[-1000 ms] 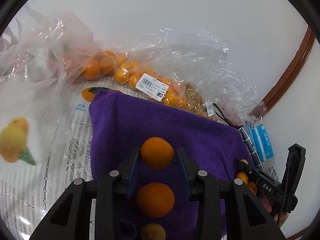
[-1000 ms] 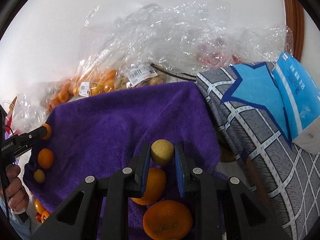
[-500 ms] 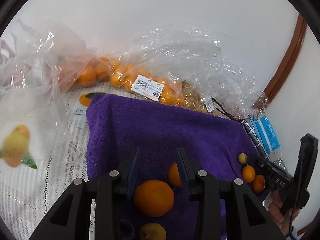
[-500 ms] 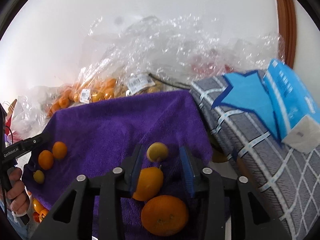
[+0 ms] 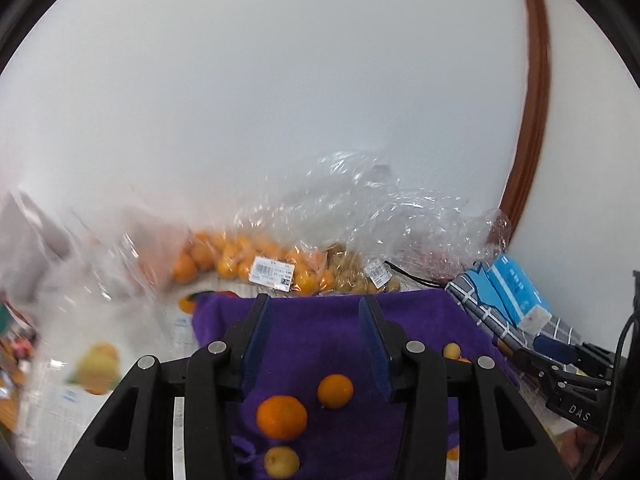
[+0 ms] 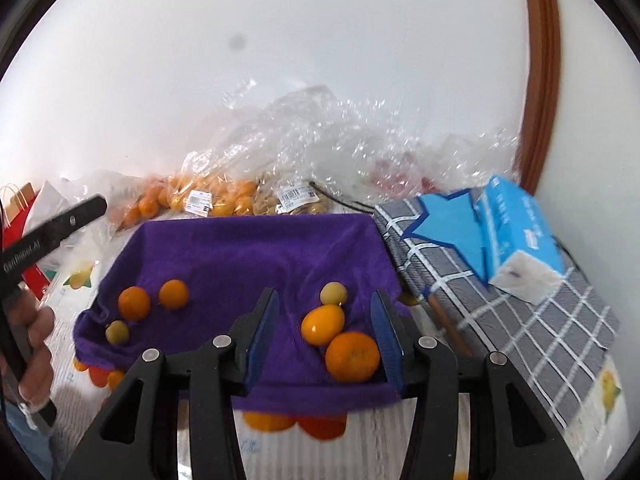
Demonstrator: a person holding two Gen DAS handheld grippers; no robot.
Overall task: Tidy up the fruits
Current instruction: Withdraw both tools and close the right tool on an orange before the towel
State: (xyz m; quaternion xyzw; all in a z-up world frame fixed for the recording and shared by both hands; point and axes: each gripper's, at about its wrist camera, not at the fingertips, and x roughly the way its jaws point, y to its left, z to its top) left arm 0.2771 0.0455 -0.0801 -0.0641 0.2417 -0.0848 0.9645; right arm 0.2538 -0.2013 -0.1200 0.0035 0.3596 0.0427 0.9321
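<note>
A purple towel lies spread on the table with two groups of fruit on it. The left group is two oranges and a small yellow-green fruit. The right group is a yellow-green fruit, an oval yellow-orange fruit and a big orange. My right gripper hangs above the right group, its jaws opening and holding nothing. My left gripper hovers over its orange, smaller orange and yellow fruit, jaws opening and empty.
Clear plastic bags of oranges and pale fruit are heaped against the white wall. A blue tissue pack rests on a grey checked cloth at the right. More oranges show under the towel's front edge.
The left gripper let go of an orange and the right let go of the yellow-green fruit. Both fruits now lie on the towel. Both grippers rose and drew back with wider jaws.
</note>
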